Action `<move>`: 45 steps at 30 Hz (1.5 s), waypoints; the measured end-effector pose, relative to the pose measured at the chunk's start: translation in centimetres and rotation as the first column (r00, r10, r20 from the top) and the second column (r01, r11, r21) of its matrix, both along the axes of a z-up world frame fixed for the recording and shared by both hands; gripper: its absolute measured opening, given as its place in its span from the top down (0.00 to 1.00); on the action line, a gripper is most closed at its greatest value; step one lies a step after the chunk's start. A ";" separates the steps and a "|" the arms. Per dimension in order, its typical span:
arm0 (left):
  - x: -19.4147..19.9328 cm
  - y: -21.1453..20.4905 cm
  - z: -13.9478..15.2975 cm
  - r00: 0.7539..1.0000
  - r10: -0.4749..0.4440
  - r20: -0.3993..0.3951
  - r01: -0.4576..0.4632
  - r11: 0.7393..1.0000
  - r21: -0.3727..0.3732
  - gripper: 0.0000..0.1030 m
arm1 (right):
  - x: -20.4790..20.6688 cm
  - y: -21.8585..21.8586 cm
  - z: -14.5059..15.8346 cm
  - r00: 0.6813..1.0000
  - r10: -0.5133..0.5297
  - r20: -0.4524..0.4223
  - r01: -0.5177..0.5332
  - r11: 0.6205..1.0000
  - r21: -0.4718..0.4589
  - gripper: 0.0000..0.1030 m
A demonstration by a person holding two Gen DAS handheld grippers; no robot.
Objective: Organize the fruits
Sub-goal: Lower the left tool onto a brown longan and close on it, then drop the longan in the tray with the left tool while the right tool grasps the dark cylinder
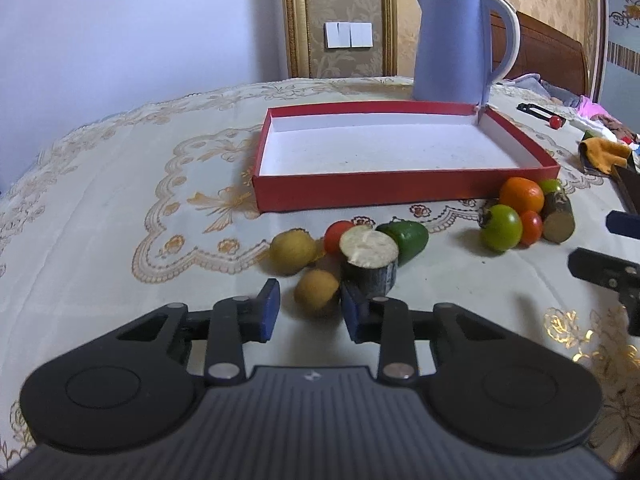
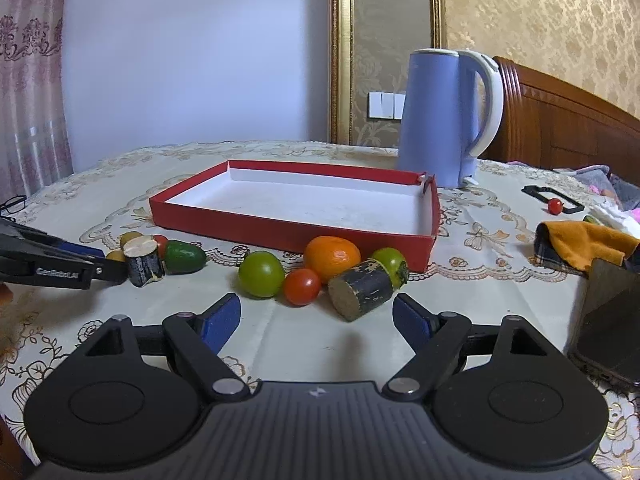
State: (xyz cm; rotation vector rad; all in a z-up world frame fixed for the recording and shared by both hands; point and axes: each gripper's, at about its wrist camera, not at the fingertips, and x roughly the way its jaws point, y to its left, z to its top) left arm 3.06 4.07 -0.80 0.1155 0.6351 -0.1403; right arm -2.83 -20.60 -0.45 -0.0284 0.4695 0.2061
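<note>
On the bench [image 1: 120,200], at the left, a round yellow fruit [image 1: 292,256] lies by itself. Just right of it and nearer, the left claw [image 1: 310,304] stands narrow around a small brown-yellow fruit [image 1: 316,296]. That fruit sits between the blue pads [image 1: 268,312]: the right pad is against it or nearly so, while a strip of cloth shows between it and the left pad, so it is not clamped. Touching the far side of the small fruit is an upright cut stalk piece [image 1: 370,260], with a red tomato [image 1: 338,234] behind it and a dark green fruit [image 1: 404,240] to its right.

Beyond this group is the empty red box [image 1: 400,192], and a blue kettle [image 1: 452,44] stands behind its far right corner.

Further right, in front of the box's near right corner, is the second group. It holds a green tomato [image 2: 262,274], a small red tomato [image 2: 302,286], an orange [image 2: 332,258], a lying stalk piece [image 2: 360,290] and another green tomato [image 2: 394,266], all touching. The right claw [image 2: 316,322] is spread wide and holds nothing. The red tomato and the lying stalk piece are just ahead of its gap, clear of both pads.
</note>
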 end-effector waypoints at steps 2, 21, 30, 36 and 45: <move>0.3 0.1 -0.2 1.000 -0.007 -0.010 0.006 1.000 -0.015 0.77 | 0.0 0.0 0.0 1.000 -0.001 0.000 0.001 1.000 -0.005 0.18; -1.7 0.1 1.3 0.998 -0.004 0.068 0.005 1.000 -0.015 0.78 | 2.6 -2.4 -0.2 0.998 0.030 -0.049 -0.032 0.998 -0.053 0.27; -1.7 -0.2 1.2 0.998 -0.002 0.065 0.003 1.000 -0.011 0.78 | 5.5 -2.6 -0.5 0.984 0.155 -0.088 -0.163 0.982 -0.095 0.52; -1.7 -0.9 1.2 0.998 -0.010 0.061 0.011 1.000 -0.006 0.78 | 7.2 -3.6 -1.0 0.973 0.179 -0.149 -0.186 0.982 -0.034 0.56; -0.3 -2.5 2.9 0.995 -0.037 0.094 0.036 0.999 0.012 0.78 | 5.0 -3.5 -0.5 0.982 0.161 -0.098 -0.168 0.984 -0.065 0.57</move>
